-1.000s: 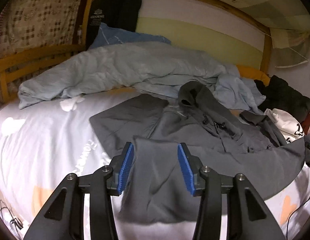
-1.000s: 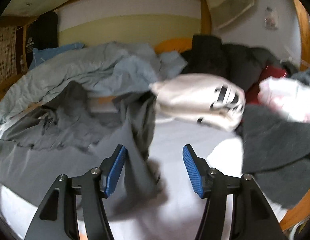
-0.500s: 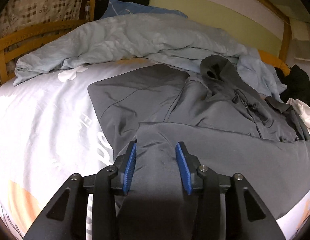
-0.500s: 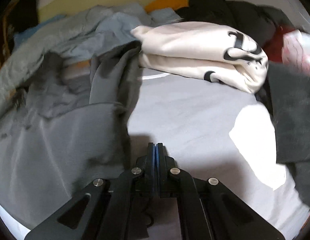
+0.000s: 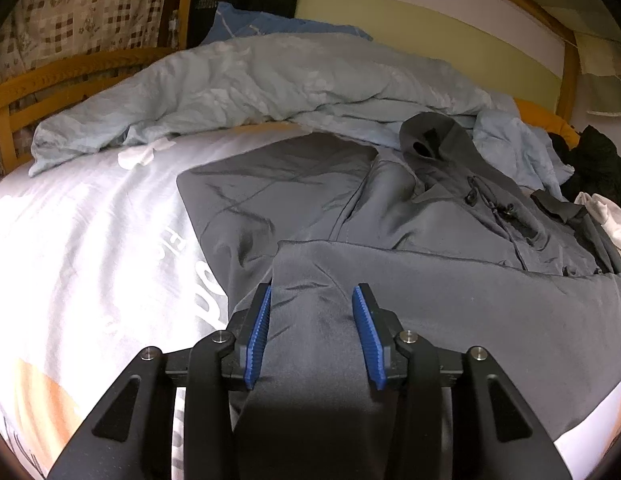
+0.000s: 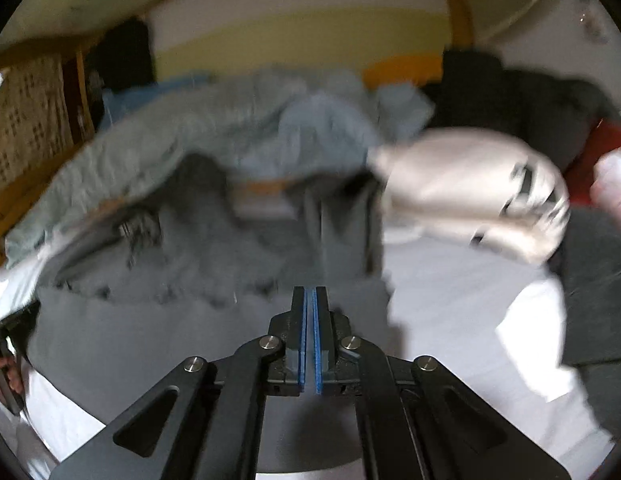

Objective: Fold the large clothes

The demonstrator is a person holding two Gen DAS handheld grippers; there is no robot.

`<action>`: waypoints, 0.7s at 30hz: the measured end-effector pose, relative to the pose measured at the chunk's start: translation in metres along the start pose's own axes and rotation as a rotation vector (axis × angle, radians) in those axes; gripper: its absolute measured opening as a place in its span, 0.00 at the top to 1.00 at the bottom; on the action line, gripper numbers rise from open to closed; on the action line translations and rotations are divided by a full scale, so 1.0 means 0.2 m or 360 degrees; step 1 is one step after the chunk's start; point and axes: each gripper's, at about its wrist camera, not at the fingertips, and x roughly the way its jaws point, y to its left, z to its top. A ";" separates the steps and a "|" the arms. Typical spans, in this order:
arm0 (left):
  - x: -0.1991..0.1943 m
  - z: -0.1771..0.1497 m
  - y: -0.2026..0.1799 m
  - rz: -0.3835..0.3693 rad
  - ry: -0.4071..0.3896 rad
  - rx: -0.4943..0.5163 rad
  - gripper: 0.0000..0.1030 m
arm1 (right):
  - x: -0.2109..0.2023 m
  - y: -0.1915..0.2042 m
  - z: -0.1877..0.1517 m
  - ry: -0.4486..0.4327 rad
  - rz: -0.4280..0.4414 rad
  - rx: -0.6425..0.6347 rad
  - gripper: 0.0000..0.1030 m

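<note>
A large dark grey hooded jacket (image 5: 450, 248) lies spread on the bed, hood at the far side, its near hem folded up over the body. My left gripper (image 5: 312, 300) is open, its blue pads either side of the folded hem's left corner, the cloth running between the jaws. In the blurred right wrist view the jacket (image 6: 158, 320) fills the left half. My right gripper (image 6: 310, 300) has its jaws pressed together over the jacket's right edge; whether cloth is pinched between them I cannot tell.
A crumpled light blue quilt (image 5: 250, 88) lies along the far side by the wooden bed rail (image 5: 50, 92). A folded cream garment (image 6: 470, 188) and dark clothes (image 6: 522, 108) are piled at the right. White printed sheet (image 5: 82, 248) shows on the left.
My right gripper went from open to shut at the jacket's right edge and has since tilted up. My left gripper moved forward over the folded hem, its jaws narrowing slightly.
</note>
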 end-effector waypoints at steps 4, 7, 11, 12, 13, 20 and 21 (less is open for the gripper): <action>-0.06 0.10 -0.04 0.0143 -0.0023 0.0112 0.60 | 0.20 -0.09 -0.07 0.0093 0.0055 0.0126 0.99; -0.09 0.27 -0.09 0.0189 -0.0067 0.0252 0.60 | 0.19 -0.07 -0.03 0.0107 0.0018 0.0158 0.99; -0.08 0.60 -0.20 0.0190 -0.0193 0.0360 0.37 | 0.09 0.10 0.07 -0.0018 0.0168 0.0004 0.99; -0.03 0.69 -0.24 0.0127 -0.0168 0.0380 0.36 | 0.09 0.15 0.09 -0.0023 0.0222 -0.0031 0.98; 0.05 0.77 -0.27 0.0081 -0.0119 0.0396 0.36 | 0.10 0.19 0.11 -0.0018 0.0260 -0.0045 0.96; 0.94 1.09 -0.46 -0.0141 0.0487 0.0328 0.36 | 0.40 0.40 0.06 0.0147 0.0389 -0.0067 0.96; 1.03 1.09 -0.46 -0.0135 0.0559 0.0309 0.36 | 0.42 0.42 0.04 0.0140 0.0364 -0.0079 0.96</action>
